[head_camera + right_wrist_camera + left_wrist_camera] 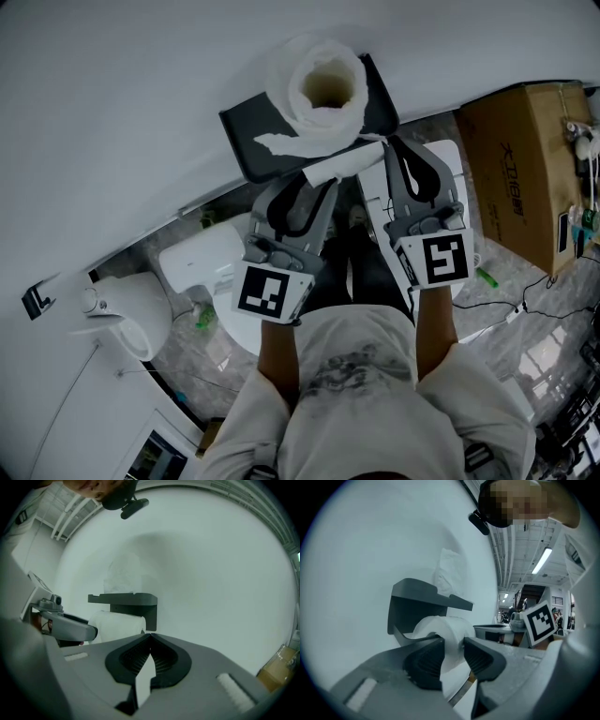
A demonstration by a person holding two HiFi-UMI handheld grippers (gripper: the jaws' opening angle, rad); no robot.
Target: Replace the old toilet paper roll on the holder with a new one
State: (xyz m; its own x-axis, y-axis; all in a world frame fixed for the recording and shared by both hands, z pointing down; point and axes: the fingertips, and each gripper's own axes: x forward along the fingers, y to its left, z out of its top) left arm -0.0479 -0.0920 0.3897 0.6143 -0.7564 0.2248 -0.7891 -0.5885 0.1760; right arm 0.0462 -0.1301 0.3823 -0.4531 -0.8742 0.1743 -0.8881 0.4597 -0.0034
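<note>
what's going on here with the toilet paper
A person works two hand-held tools at a wall-mounted holder. The left tool is clamped on the roll under the holder's shelf, while the right tool is shut on a loose strip of paper. A full roll sits on top of the shelf.

Soft paper roll [450, 629], thin loose sheet [143, 680]; matt plastic holder [412, 603]; smooth wall [370, 550].

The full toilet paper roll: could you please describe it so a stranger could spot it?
On the wall hangs a dark grey holder. The full roll stands on top of it, core upward, far fatter than the thin roll in the left gripper.
</note>
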